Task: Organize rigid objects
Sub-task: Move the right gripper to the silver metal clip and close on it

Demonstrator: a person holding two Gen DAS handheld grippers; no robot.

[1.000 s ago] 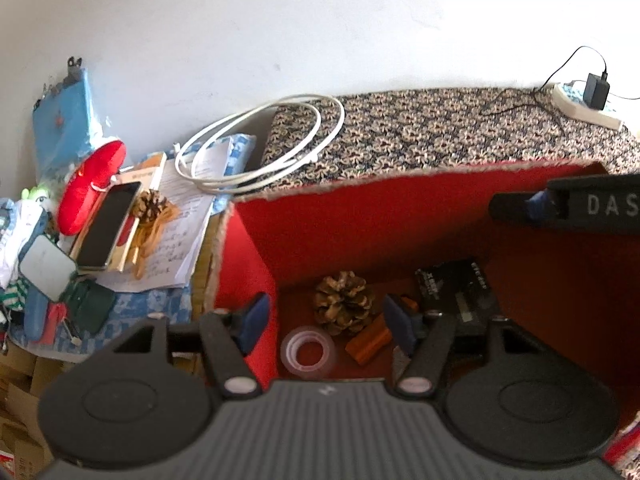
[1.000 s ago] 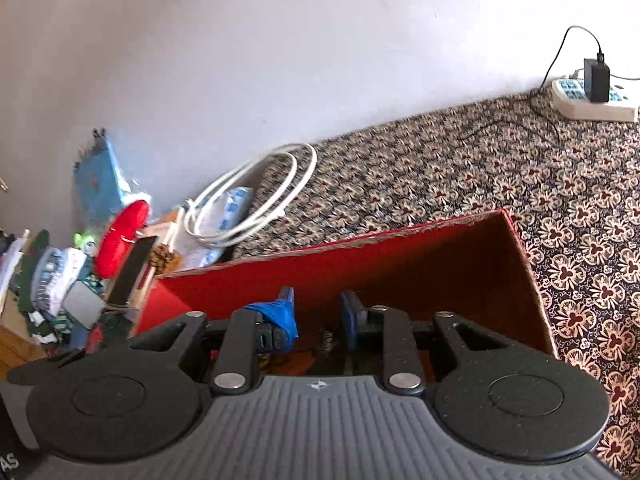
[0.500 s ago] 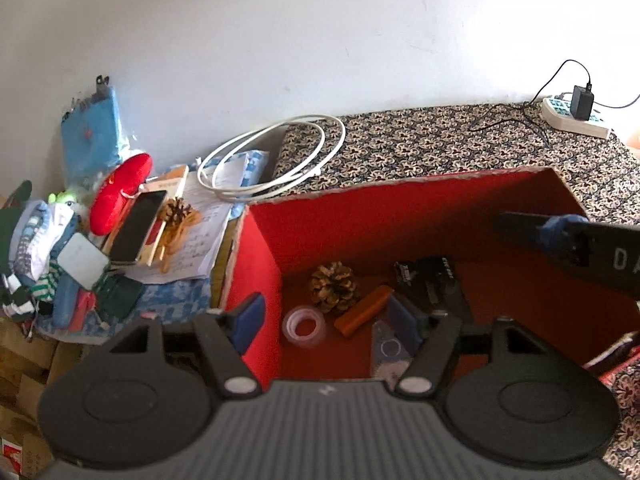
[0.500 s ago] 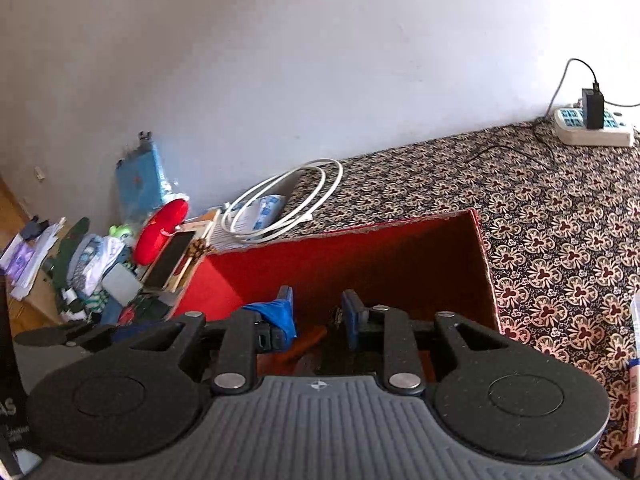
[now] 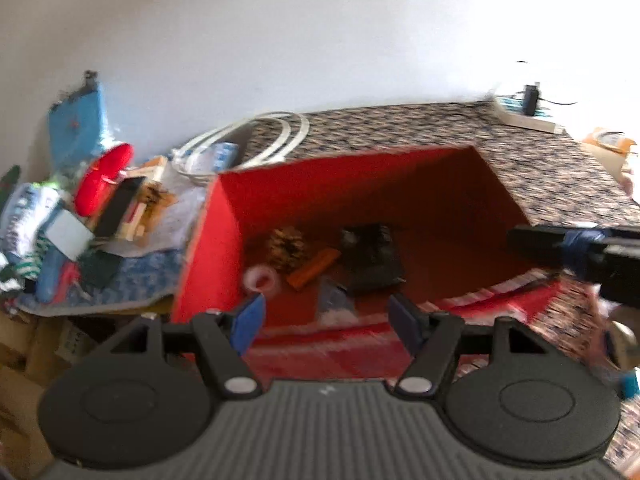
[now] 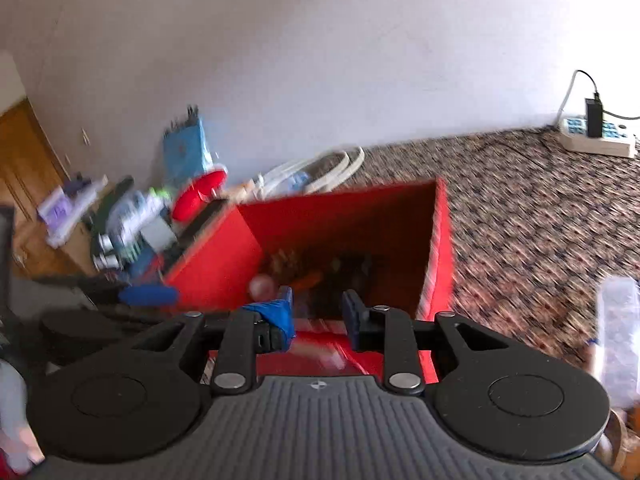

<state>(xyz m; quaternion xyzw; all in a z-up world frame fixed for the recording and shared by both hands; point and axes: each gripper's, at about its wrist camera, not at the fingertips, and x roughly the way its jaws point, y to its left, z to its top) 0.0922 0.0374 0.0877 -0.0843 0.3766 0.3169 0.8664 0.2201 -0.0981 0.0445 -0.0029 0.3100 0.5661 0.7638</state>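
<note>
An open red box (image 5: 216, 240) sits on a patterned cloth; it also shows in the right wrist view (image 6: 216, 256). Inside lie a pine cone (image 5: 286, 242), a tape roll (image 5: 260, 278), an orange stick (image 5: 314, 268) and a black item (image 5: 372, 256). My left gripper (image 5: 326, 320) is open and empty, above the box's near edge. My right gripper (image 6: 318, 316) is open and empty, also above the near edge; one of its fingers (image 5: 560, 242) shows at the right of the left wrist view. Both views are blurred.
Left of the box is a heap: a phone (image 5: 120, 206), a red round item (image 5: 104, 180), a blue packet (image 5: 76, 132), a coiled white cable (image 5: 248, 144). A power strip (image 6: 596, 140) with a charger lies far right by the wall.
Both grippers have pulled back and up from the box, so more of the box and its surroundings shows. Both stay open and empty.
</note>
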